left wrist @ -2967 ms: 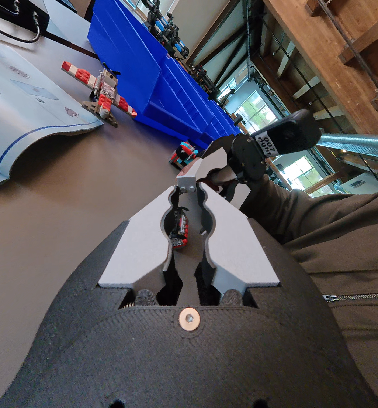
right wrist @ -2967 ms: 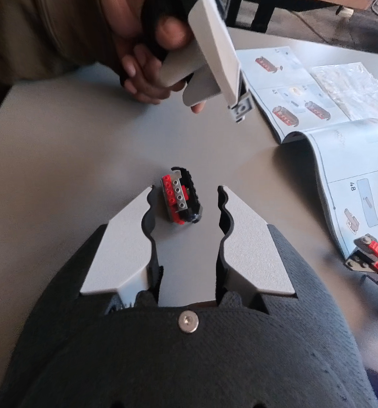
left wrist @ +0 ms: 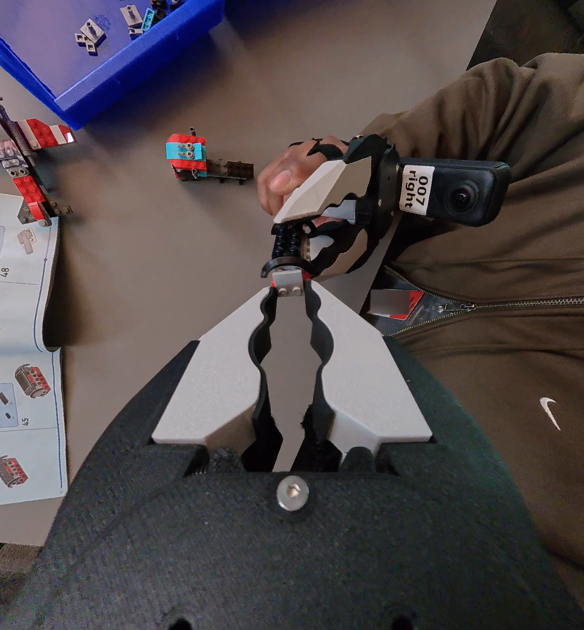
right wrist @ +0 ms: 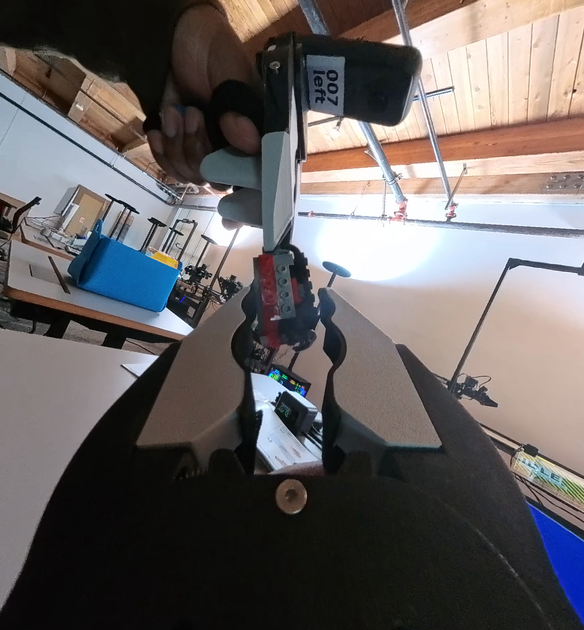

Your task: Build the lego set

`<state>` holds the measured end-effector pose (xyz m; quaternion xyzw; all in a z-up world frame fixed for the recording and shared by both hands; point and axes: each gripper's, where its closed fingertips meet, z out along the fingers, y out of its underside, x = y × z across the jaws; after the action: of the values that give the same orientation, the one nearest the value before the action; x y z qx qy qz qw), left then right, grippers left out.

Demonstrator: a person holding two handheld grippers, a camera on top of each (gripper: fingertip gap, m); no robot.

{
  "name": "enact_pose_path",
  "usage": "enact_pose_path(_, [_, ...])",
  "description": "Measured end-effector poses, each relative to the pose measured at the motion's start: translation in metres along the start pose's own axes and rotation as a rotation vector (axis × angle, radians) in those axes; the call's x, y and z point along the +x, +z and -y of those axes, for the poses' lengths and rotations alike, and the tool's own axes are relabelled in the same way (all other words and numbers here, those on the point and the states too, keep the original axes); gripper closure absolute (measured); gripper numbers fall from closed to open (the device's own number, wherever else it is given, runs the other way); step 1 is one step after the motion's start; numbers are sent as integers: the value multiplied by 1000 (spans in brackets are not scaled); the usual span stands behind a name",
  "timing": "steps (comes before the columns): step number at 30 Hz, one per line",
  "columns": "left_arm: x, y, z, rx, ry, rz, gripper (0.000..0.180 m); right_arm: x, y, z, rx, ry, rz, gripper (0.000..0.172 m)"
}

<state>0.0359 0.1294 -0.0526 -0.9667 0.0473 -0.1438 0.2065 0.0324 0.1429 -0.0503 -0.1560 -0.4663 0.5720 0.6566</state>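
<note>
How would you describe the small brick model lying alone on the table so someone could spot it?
Start at the blue bin on the grey table. Just below its near corner lies a small brick model, red with turquoise sides and a dark plate trailing off. No gripper touches it.

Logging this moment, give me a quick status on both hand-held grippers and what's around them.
Left hand-held gripper shut on small grey brick. Right hand-held gripper shut on red-and-black brick assembly. Brick against assembly's end, above the table. Nothing between them.
</note>
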Motion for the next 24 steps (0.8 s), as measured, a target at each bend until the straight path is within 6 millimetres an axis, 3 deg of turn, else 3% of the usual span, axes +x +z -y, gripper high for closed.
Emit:
enact_pose_path(14, [28, -13, 18, -6, 12, -21, 163, 15, -7, 34, 84, 9, -43, 134])
enact_pose_path(24, [52, -27, 34, -59, 34, 56, 163, 30, -11, 63, 153, 14, -105, 134])
